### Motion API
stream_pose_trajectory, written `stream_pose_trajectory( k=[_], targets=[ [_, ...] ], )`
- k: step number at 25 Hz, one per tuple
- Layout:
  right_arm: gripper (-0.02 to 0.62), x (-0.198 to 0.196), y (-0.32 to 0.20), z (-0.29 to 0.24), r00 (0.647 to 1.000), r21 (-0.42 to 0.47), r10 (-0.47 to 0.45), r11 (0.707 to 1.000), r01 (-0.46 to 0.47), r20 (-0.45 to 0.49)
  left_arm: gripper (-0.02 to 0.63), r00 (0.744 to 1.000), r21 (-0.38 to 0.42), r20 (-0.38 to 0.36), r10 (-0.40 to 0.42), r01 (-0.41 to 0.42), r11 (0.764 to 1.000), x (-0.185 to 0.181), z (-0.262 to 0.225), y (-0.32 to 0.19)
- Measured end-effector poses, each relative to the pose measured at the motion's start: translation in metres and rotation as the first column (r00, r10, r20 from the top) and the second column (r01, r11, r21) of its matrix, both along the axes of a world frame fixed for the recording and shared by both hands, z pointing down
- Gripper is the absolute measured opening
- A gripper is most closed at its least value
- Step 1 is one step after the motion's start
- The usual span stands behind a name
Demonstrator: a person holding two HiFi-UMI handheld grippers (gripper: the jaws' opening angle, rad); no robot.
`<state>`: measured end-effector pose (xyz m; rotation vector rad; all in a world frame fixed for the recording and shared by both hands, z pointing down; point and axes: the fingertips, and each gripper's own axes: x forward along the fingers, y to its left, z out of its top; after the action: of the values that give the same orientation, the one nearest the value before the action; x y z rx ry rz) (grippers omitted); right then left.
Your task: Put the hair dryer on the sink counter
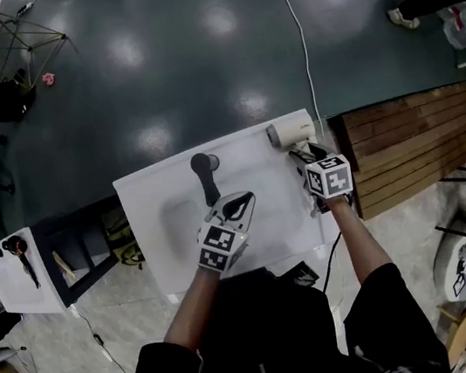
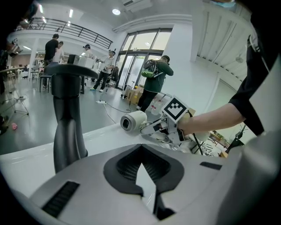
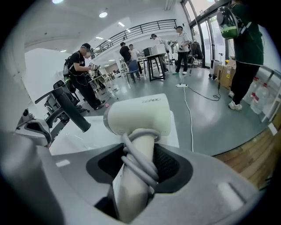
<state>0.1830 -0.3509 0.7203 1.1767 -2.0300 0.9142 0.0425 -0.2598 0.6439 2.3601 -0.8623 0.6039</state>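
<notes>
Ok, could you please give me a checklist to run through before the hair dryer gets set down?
1. Right gripper closed on hair dryer handle: ok.
2. Cord wound round the handle, not trailing: ok.
3. Faucet apart from the dryer: ok.
4. Left gripper empty, clear of the dryer: ok.
5. Dryer over the counter: ok.
6. Dryer already touching the counter: cannot tell.
</notes>
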Motion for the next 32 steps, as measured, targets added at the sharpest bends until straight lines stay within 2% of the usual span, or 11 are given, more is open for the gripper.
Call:
stream_pose_trajectory(
  k=[25, 32],
  targets=[
    [0.206, 0.0005, -0.0002, 0.01, 1.0, -0.019, 0.0, 1.0, 0.0, -0.014, 0.011, 1.0, -0.007, -0.003, 0.0, 0.0, 1.0, -0.0037, 0.0013, 0.0035],
    [0.227, 0.0005, 0.0004, 0.0101, 0.999, -0.024, -0.005, 1.0, 0.004, -0.044, 0.011, 1.0, -0.007, -0.01, 0.0, 0.0, 1.0, -0.0041, -0.0017, 0.0062]
  ],
)
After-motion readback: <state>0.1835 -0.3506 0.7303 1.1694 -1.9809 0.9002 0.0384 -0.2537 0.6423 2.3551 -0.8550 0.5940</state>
